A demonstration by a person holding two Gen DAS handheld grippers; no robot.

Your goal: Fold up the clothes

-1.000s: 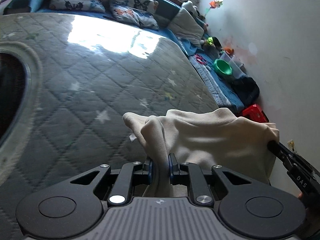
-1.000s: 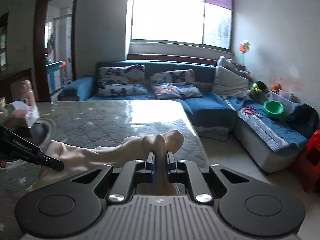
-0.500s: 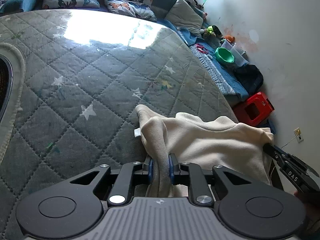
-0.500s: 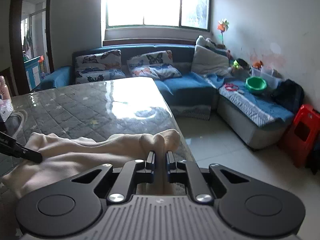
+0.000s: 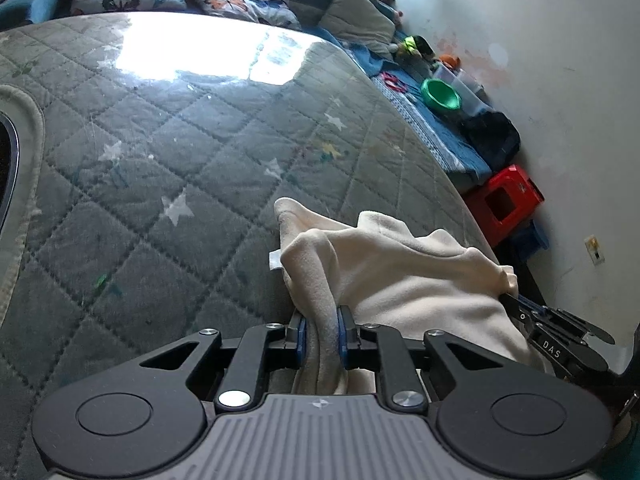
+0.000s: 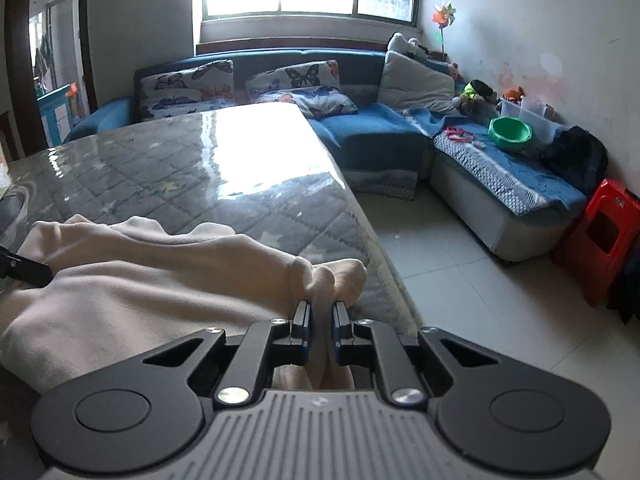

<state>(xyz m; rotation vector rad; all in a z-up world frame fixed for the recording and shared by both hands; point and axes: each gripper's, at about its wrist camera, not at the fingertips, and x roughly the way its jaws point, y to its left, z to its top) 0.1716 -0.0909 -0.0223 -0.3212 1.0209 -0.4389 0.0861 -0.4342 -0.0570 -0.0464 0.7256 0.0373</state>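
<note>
Two claws, left and right, each pinch a bunched fold of one cream garment lying on the quilted grey table.

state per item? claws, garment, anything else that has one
left claw: shut on cream garment
right claw: shut on cream garment
cream garment: bunched, held at two spots, draped over the quilted table edge
quilted table: glossy, glare from window
green bowl: upright on sofa
</note>
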